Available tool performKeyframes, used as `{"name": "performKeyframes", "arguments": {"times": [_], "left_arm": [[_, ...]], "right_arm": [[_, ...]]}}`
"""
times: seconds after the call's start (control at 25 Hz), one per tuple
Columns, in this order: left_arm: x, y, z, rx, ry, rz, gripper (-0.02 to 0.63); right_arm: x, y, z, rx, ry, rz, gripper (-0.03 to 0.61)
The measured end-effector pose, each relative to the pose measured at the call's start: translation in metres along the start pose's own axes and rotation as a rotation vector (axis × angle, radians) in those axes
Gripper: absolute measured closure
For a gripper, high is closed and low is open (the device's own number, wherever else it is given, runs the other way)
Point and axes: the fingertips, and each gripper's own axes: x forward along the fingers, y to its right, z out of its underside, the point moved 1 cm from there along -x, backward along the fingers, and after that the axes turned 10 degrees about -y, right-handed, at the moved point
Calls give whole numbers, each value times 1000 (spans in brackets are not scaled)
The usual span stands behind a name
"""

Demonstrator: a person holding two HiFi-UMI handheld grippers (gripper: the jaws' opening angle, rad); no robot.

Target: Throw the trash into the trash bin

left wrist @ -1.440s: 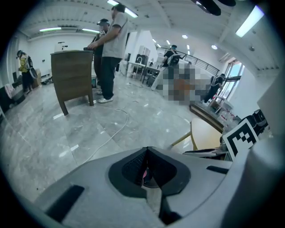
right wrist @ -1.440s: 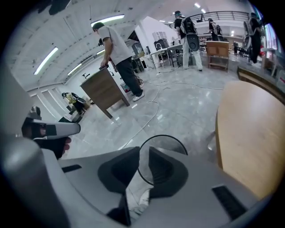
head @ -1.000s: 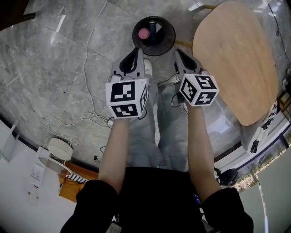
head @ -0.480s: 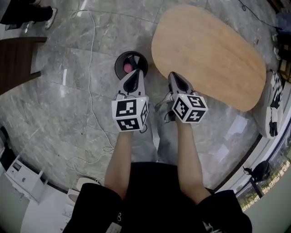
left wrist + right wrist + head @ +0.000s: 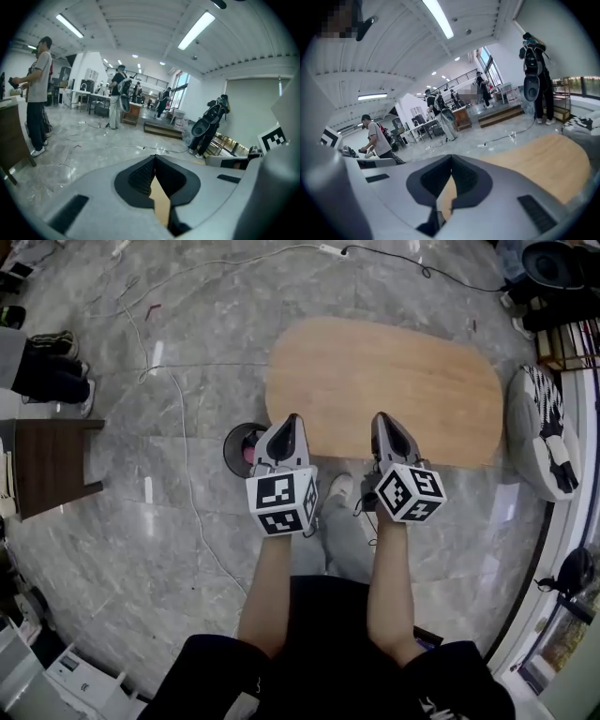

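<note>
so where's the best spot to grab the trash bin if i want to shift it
Take the trash bin by its rim, coming straight down with the left gripper, one jaw inside and one outside. It stands upright with an open round top and looks too wide to span. The rim's left side, away from the table, is probably easiest.

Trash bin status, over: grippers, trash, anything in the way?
Left gripper shut, empty; right gripper shut, empty. Pink trash in trash bin, beside left gripper. Both tips over wooden table.
</note>
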Motion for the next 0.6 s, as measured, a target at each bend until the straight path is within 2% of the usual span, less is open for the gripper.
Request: {"name": "performKeyframes", "arguments": {"times": [0.36,0.48,0.6], "left_arm": [[-31,127,-118,133,201,160,611],[-43,169,-154,171,277,221,612],[-54,206,-183,189,341,277,611]], "right_arm": [[-108,33,-138,-43,278,63,568],[-140,37,-177,-110,345,90,568],[-164,38,-211,-227,382,136,568]]}}
